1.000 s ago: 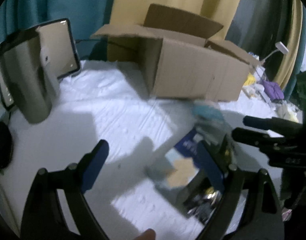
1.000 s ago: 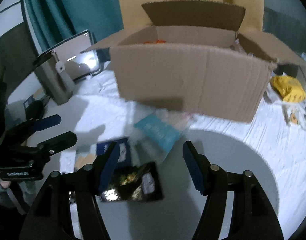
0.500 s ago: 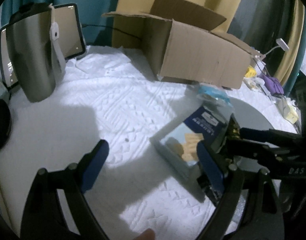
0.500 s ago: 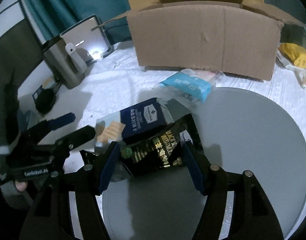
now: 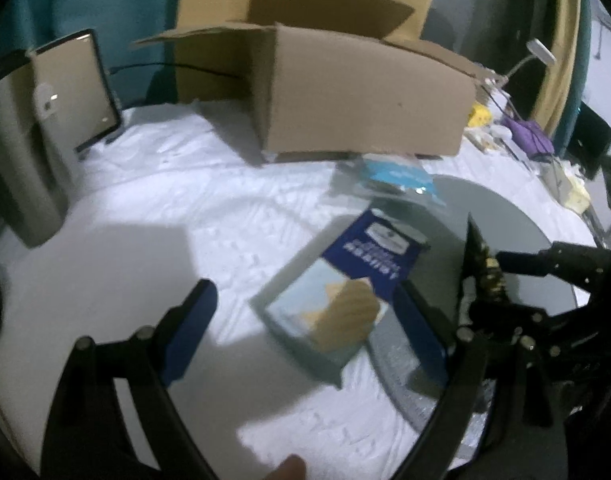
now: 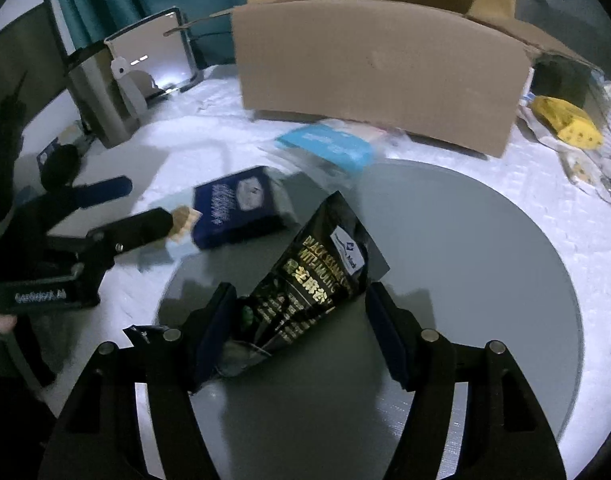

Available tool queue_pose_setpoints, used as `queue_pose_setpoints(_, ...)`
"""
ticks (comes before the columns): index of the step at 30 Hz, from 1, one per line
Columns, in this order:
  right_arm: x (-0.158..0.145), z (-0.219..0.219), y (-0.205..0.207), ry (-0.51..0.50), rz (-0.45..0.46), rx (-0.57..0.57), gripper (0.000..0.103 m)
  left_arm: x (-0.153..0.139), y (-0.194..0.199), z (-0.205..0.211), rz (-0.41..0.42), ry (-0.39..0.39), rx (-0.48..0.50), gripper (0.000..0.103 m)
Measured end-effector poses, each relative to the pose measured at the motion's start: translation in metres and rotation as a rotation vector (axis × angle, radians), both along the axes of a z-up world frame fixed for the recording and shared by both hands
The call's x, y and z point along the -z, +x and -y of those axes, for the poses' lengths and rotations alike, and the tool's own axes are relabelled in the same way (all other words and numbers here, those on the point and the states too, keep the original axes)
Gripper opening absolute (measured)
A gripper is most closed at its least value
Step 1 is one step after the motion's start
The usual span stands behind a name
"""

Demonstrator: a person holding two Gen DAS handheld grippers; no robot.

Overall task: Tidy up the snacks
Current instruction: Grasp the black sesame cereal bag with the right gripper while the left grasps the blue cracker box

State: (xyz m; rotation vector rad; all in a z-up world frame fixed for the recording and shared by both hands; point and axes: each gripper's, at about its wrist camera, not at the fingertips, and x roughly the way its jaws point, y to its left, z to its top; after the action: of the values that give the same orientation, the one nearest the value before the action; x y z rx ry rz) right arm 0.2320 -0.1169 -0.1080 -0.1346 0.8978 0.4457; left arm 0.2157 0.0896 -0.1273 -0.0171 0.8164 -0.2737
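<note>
Snacks lie scattered in front of a cardboard box (image 5: 365, 92) on the white-covered desk (image 5: 165, 208).

From the left wrist view we see our left gripper (image 5: 305, 332) with its fingers spread wide and holding nothing. Between them, nearer the right finger, lies the blue cracker pack (image 5: 345, 280), flat and slanted, partly over the rim of a grey round mat (image 5: 505, 216). A light-blue pouch (image 5: 397, 176) rests just before the box. The cracker pack looks light and fairly stiff, so we judge a pinch across its short width would hold it best; its glossy film may be slippery.

From the right wrist view our right gripper (image 6: 305, 328) also has its fingers apart, straddling the black sesame snack bag (image 6: 317, 276), which stands tilted on the mat. Its lower end is against the left finger; the right finger is clear of it, so it is not clamped. The bag seems soft, crinkly and light, its contents probably brittle, so we would take it gently at the crimped edge or across its narrow middle. A yellow packet (image 6: 565, 124) sits to the right of the box.
</note>
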Motion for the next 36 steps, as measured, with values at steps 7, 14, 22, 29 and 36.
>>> queue_pose_setpoints(7, 0.001, 0.037, -0.006, 0.023, -0.013, 0.061, 0.069, 0.01, 0.006, 0.022, -0.059, 0.046, 0.08, 0.09)
queue_pose_setpoints(14, 0.003, 0.045, -0.006, 0.046, -0.002, 0.062, 0.077, 0.011, -0.006, 0.035, -0.063, 0.071, 0.118, 0.089)
queue_pose_setpoints(22, 0.005, 0.046, -0.015, 0.064, -0.011, 0.062, 0.077, 0.011, -0.008, 0.036, -0.057, 0.074, 0.085, 0.058)
queue_pose_setpoints(29, 0.005, 0.028, -0.015, 0.061, 0.003, -0.05, 0.038, 0.001, -0.017, 0.037, -0.023, 0.045, 0.069, 0.055)
queue_pose_setpoints(36, -0.005, 0.037, -0.011, 0.127, 0.008, -0.085, 0.03, -0.015, -0.025, 0.035, -0.001, -0.01, 0.034, 0.055)
